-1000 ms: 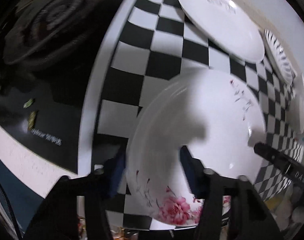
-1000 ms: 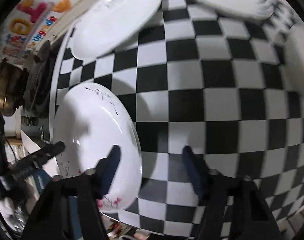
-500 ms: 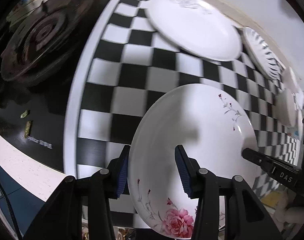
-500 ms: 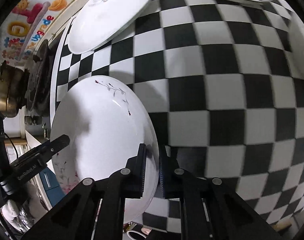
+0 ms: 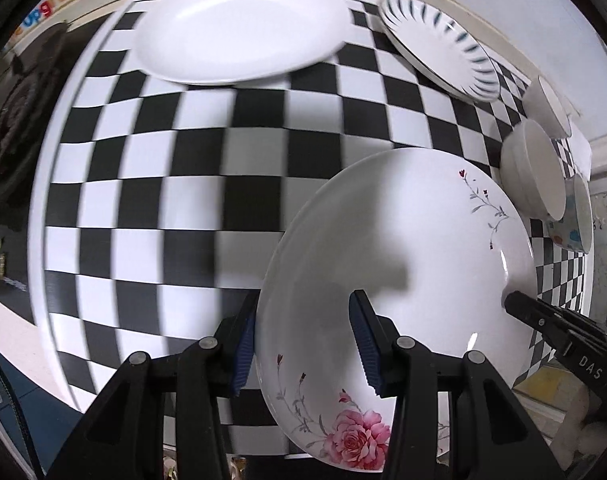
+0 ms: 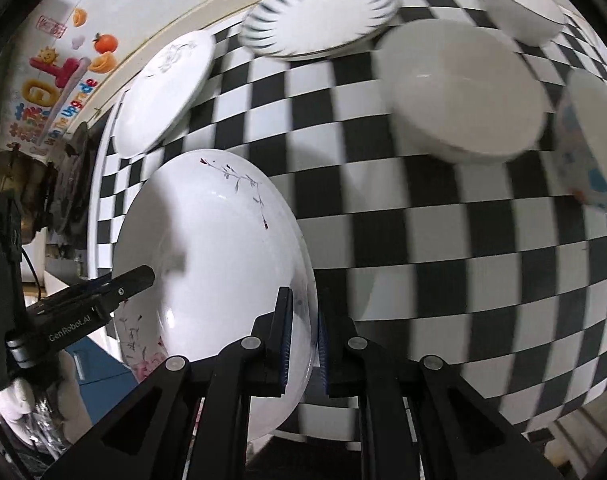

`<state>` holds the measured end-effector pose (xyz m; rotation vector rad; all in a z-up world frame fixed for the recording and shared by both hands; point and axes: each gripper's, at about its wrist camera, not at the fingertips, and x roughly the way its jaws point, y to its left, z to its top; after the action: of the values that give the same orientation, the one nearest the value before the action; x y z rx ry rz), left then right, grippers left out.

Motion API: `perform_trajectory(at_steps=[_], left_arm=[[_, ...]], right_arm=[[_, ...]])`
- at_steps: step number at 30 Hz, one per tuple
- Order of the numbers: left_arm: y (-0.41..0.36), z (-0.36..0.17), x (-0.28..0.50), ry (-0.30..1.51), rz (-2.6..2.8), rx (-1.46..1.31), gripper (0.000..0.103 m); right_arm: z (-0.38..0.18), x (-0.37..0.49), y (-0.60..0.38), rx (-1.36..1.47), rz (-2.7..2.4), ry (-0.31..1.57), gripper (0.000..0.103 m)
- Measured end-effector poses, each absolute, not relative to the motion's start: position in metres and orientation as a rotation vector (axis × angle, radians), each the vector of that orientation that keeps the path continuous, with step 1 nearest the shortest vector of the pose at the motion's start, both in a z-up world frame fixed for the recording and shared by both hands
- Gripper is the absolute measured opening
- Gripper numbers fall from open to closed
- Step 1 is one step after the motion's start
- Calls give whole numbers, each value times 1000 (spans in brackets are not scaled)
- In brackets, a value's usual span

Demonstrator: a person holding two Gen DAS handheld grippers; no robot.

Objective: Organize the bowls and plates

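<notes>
Right gripper (image 6: 303, 344) is clamped on the rim of the rose plate (image 6: 207, 256) at lower left; left gripper (image 5: 303, 344) straddles the opposite rim, blue pads spread. Checkered cloth (image 5: 183, 200) lies bare at centre. Along the top: plain plate (image 5: 239, 28), striped plate (image 5: 439, 44). White bowl (image 6: 463, 88) crowds upper right.

A black-and-white checkered cloth (image 5: 191, 168) is covering the desk and is filling most of both views. At its left side a black gas stove (image 5: 11, 120) is standing, with a brass-coloured burner part (image 6: 11, 176) showing in the right wrist view. On the pale wall (image 6: 151, 4) behind, colourful cartoon stickers (image 6: 59, 80) with fruit and letters are sticking near the stove.
</notes>
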<state>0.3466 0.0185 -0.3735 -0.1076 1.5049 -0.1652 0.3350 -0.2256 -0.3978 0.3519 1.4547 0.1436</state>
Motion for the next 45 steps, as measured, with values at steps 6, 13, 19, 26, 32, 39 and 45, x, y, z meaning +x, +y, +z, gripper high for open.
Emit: perform_trajectory(at_steps=[6,13,19,26,32,39,45], left_arm=[[-7,-388,350,1549,-153,-74,41],[-13,-392,351,1566,-115,-45,41],[-18,-396,350,1571,-93,-27,41],[-27,-403,341,1573,-77,-28,41],[-26,-397,342,1587,-50,-55,42],[37,-325,341,1453,51,-189,49],[93,-310,409,1388,63,-312,56]], right_arm=[[-424,329,-267,369,124,1498,13],[-439,335,-282,387,141,1528,13],[-439,341,-282,337,174,1545,13],[-436,343,-278,305,176,1554,13],[-438,348,-275,303,196,1585,13],[-393,343,-285,272,176,1581,23],[-335,378,-262,393,311,1488,48]])
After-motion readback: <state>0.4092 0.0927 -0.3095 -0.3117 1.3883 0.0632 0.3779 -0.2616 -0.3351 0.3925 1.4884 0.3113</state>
